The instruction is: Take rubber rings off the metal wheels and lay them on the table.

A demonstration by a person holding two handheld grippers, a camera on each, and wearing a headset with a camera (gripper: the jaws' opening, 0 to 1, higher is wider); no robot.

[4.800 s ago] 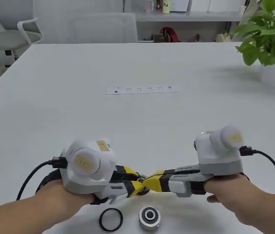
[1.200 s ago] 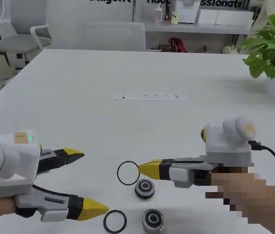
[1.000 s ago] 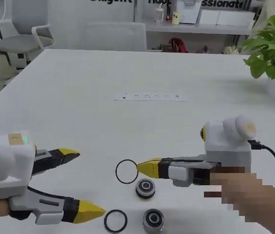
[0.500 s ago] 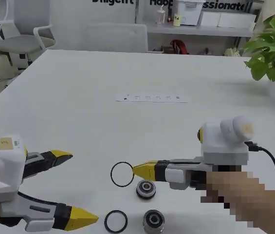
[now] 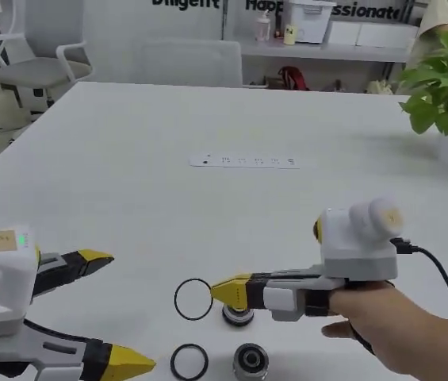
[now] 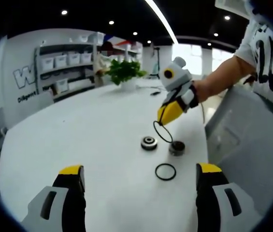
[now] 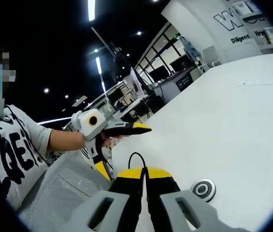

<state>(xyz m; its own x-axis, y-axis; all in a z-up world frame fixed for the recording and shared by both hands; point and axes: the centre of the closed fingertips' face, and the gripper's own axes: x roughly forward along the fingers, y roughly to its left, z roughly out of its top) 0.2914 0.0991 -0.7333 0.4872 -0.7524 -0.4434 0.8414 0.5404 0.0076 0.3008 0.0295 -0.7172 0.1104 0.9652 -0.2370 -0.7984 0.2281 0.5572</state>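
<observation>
Black rubber ring (image 5: 193, 299), in the head view, hangs pinched in the clenched right tool (image 5: 216, 291) beside a metal wheel (image 5: 237, 315); the left tool (image 5: 131, 311) gapes. Left gripper view: a second ring (image 6: 165, 171) lies flat on the worktop (image 6: 78, 130). Right gripper view: jaws pressed together on the ring.

One thin black rubber ring (image 5: 193, 299) hangs pinched by its edge in the closed jaws of the right gripper (image 5: 216, 291), just left of a metal wheel (image 5: 238, 316) lying on the bench (image 5: 231, 214). A second ring (image 5: 188, 361) lies flat on the bench nearer the front edge, just beside the other wheel (image 5: 250, 359). Both wheels are small and round, silvery with dark centres, lying flat and near each other.
</observation>
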